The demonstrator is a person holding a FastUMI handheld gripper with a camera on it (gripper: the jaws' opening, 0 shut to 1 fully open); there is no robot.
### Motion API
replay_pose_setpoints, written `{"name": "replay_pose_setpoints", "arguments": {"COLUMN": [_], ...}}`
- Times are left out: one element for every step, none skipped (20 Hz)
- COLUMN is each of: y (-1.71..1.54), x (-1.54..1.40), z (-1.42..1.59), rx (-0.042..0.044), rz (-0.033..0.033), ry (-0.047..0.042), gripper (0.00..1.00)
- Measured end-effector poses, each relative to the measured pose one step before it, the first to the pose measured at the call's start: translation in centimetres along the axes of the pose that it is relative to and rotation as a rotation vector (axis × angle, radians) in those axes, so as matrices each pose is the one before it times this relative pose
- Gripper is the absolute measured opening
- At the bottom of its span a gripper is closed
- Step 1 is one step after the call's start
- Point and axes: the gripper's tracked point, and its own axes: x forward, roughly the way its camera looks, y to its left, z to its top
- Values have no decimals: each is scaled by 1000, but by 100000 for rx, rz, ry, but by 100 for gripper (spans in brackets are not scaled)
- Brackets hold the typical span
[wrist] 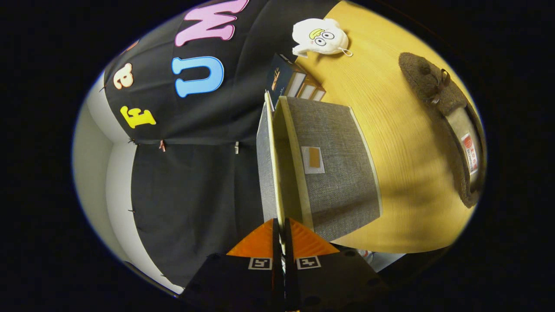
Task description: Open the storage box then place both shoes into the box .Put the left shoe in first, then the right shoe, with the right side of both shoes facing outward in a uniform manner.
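Storage box: grey woven fabric, cream trim, small tan patch on front, standing on wooden table. Lid raised on edge. Gripper clenched on lid's edge, both fingers pressing it. One brown tweed shoe lies beside box; red insole label, writing unreadable. One white plush toy, possibly three books beyond box.

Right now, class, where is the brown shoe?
In the gripper view, the brown shoe lies on the wooden table, apart from the grey storage box whose lid the gripper pinches.
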Motion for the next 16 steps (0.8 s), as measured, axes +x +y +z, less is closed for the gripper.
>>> {"name": "replay_pose_setpoints", "arguments": {"y": [387, 482, 653, 645, 666, 631, 554, 807, 937, 989, 925, 929, 937, 720, 469, 370], "x": [-562, -122, -176, -275, -99, -200, 30, -113, 95, 180, -26, 376, 162, 382, 452, 336], "z": [-94, 20, -1, 6, -103, -55, -141, -390, -296, -333, -213, -172, -211, -164, -32, -34], "rx": [157, 838, 1072, 1173, 1231, 340, -102, -1034, -1964, -2626, -2518, -2457, -1990, -2478, -3643, -3961], "rz": [1451, 933, 1082, 1278, 570, 203, 9, 107, 376, 312, 555, 335, 175, 118, -940, -1020], "ry": [-559, -37, 207, -103, -732, -294, -314, -4, 351, -25, -44, -127, -144, 96, -373, -570], "gripper": [5, 5, 5, 5, 5, 5, 5, 5, 5, 5, 5, 5, 5, 5, 5, 5]}}
